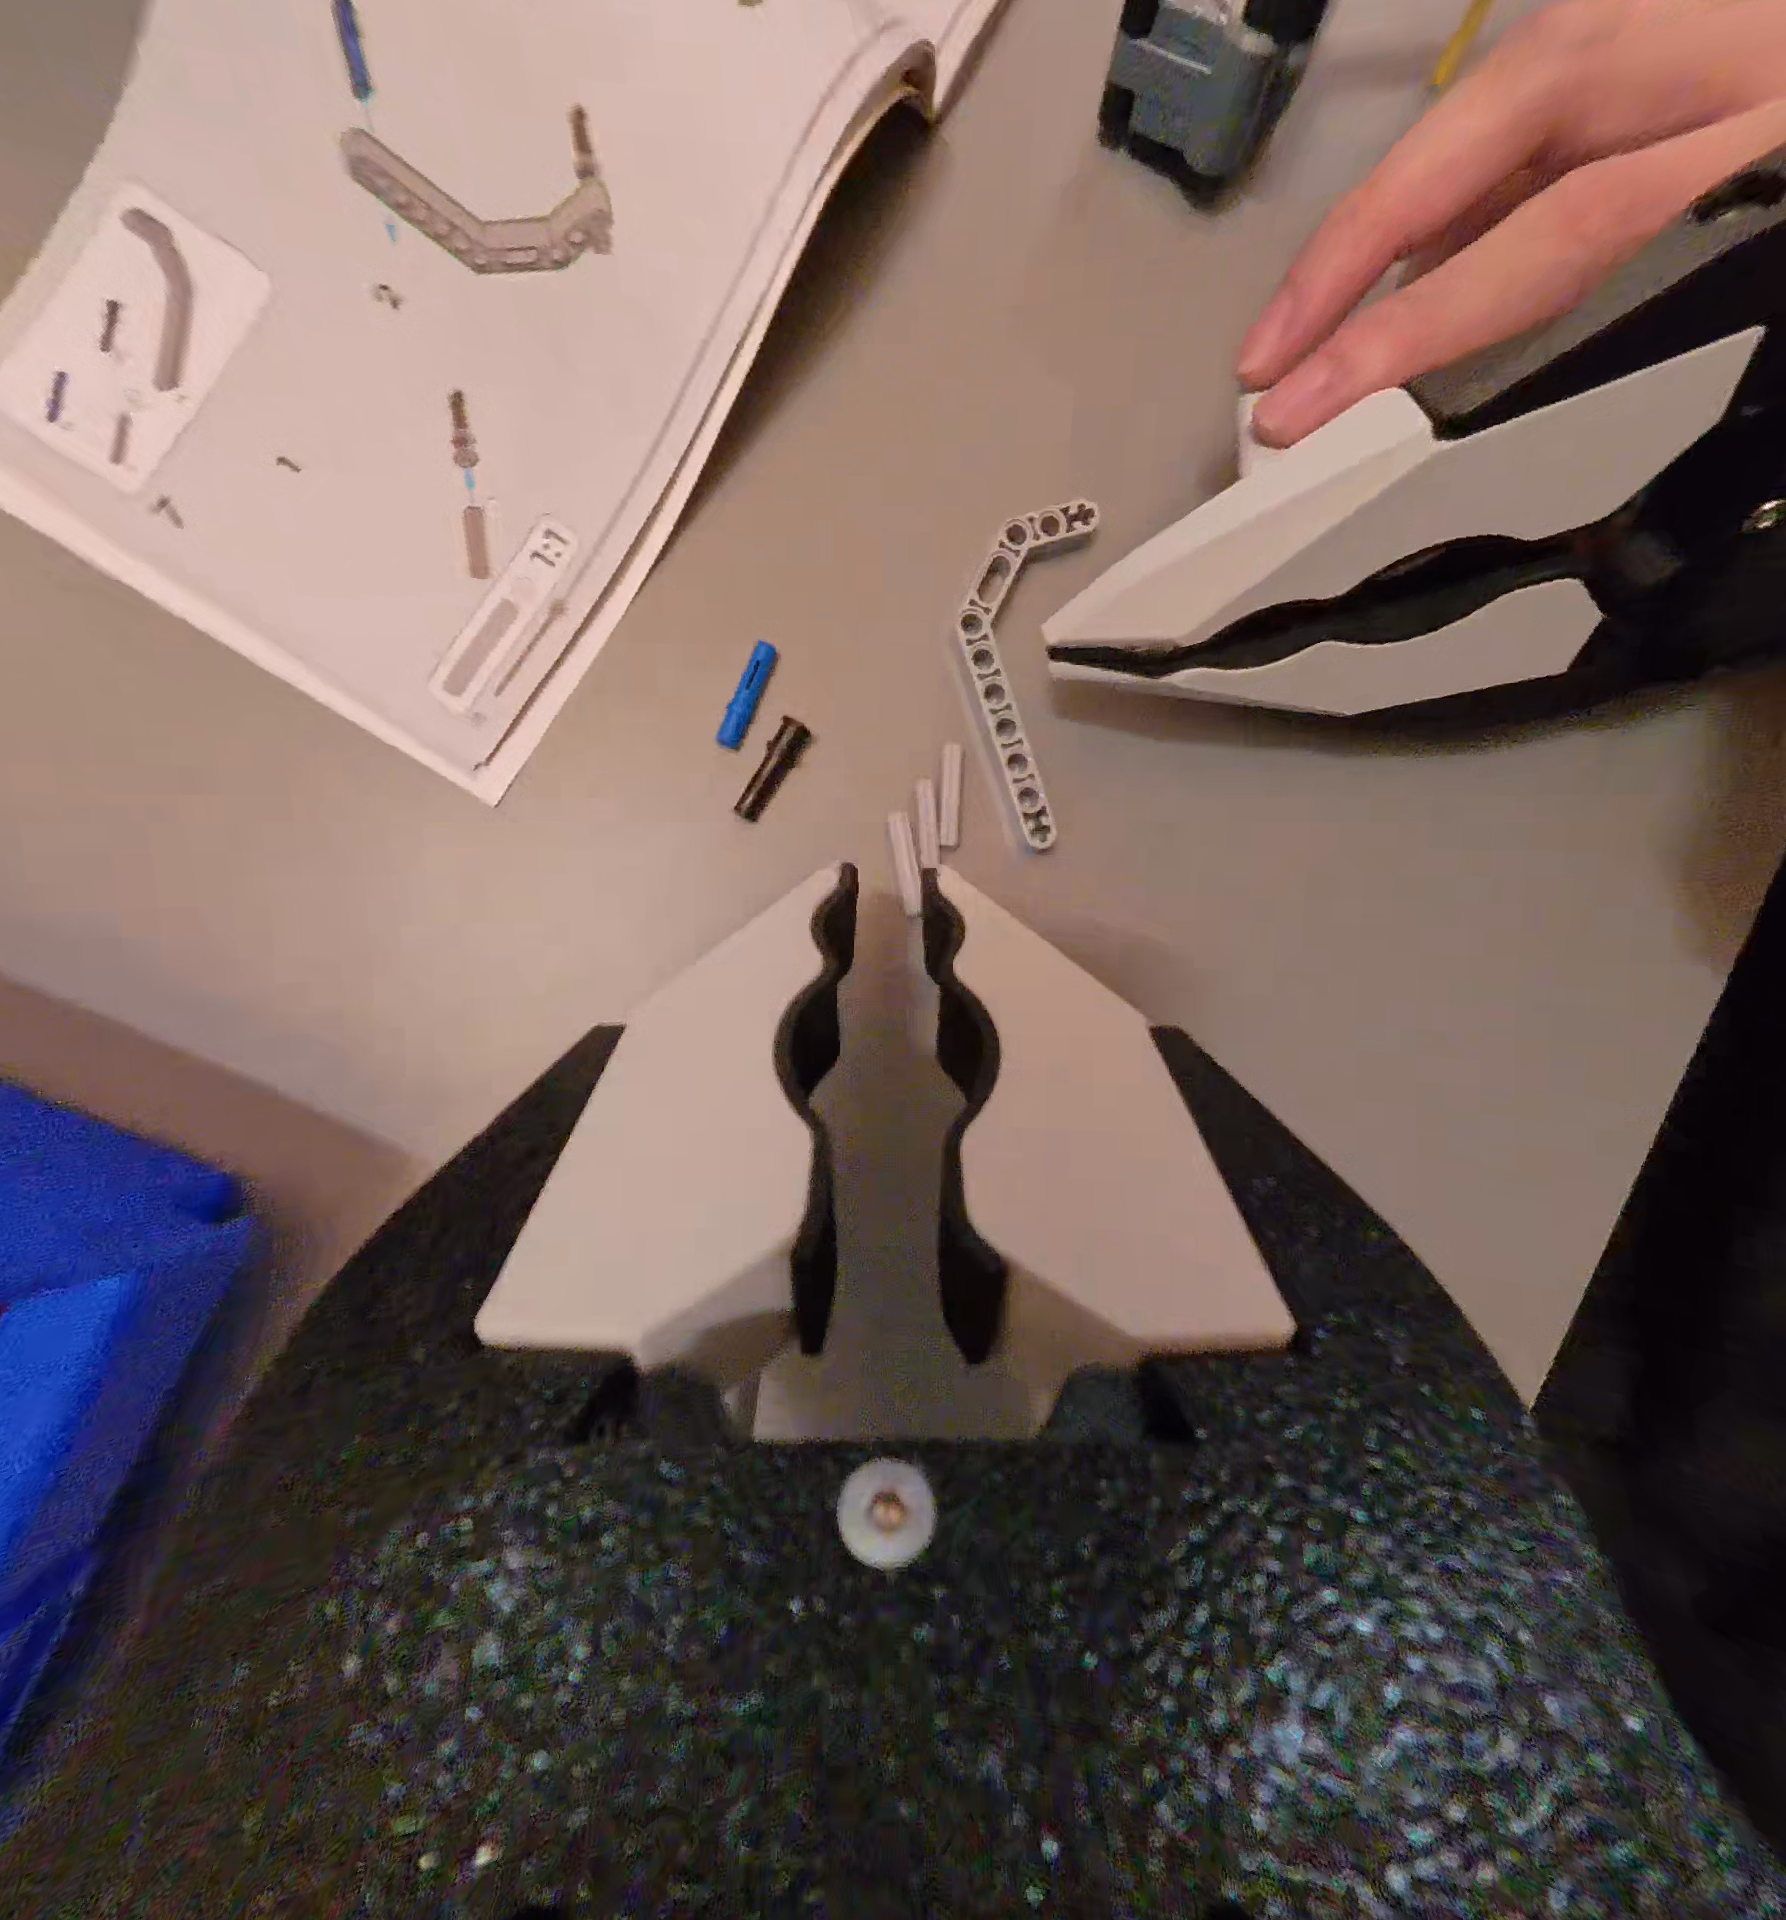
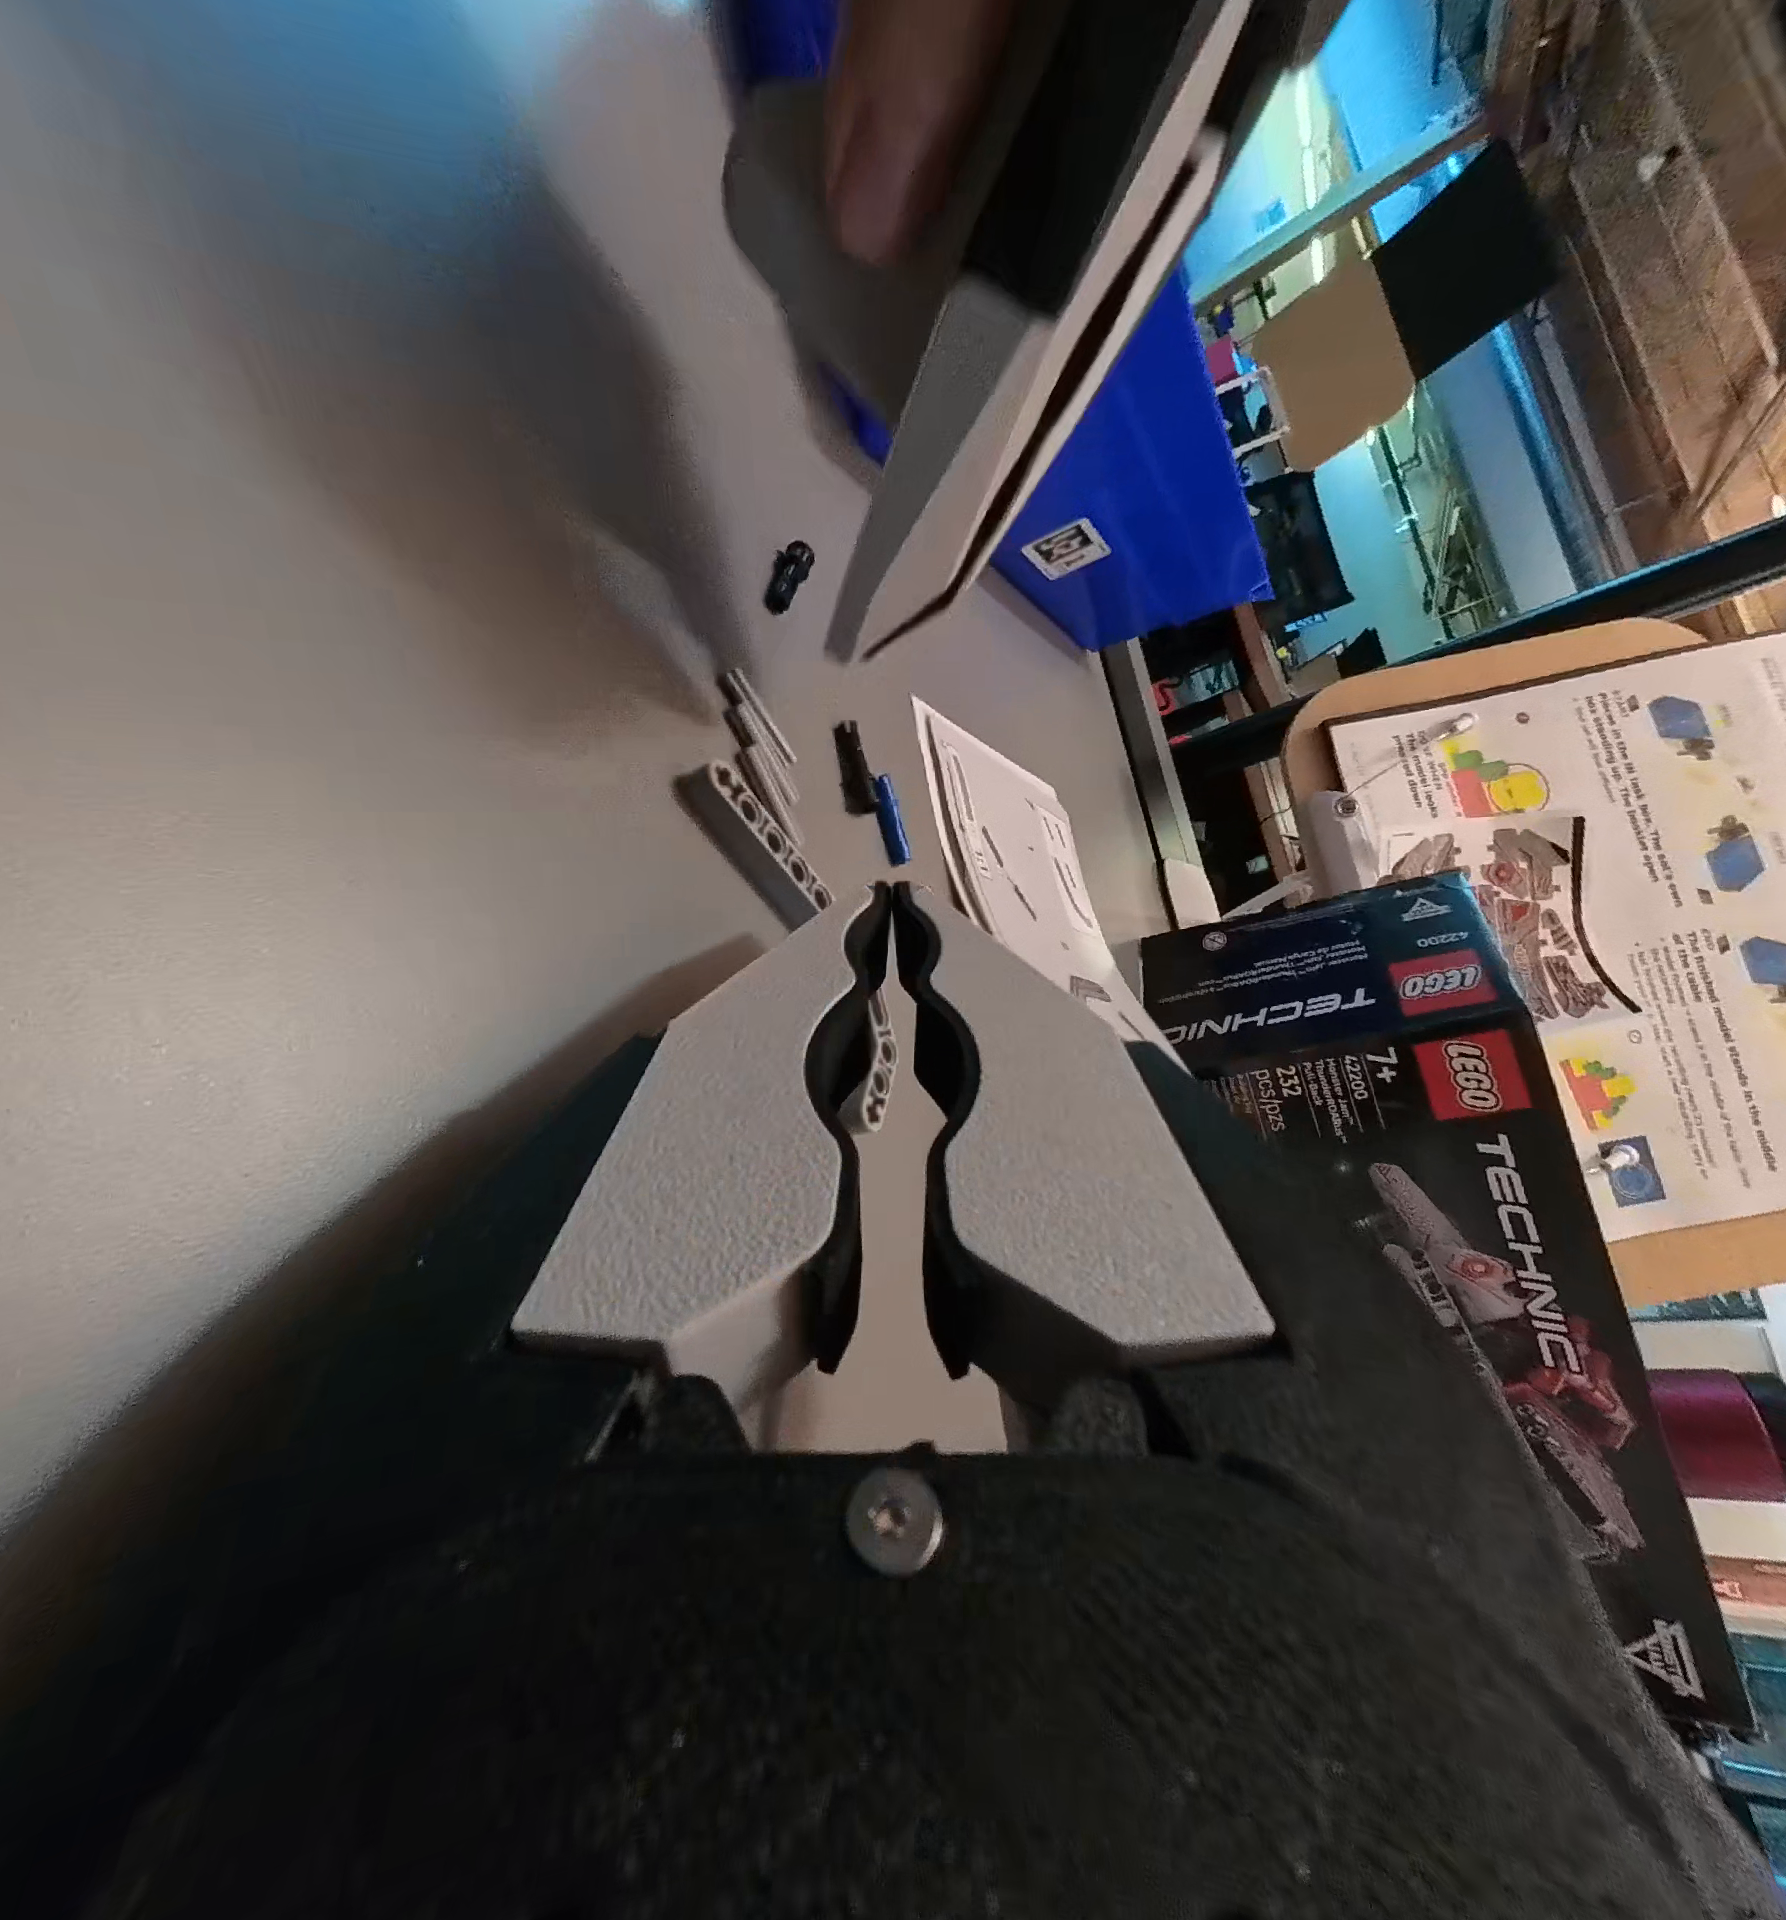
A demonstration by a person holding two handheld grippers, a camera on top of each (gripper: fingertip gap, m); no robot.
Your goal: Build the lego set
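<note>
Left tongs, jaws slightly apart and empty, hover just behind three pale axles, so close squarely on one only; right tongs, tips together on nothing, sit beside the bent grey beam.

Grey tabletop — on it a pale grey bent beam, three whitish pins, one blue pin and one black pin. The white booklet carries grey and blue diagrams. Both grippers — light grey fingers, black wavy pads, speckled black bodies. Blue bin at left; black-and-red box.
</note>
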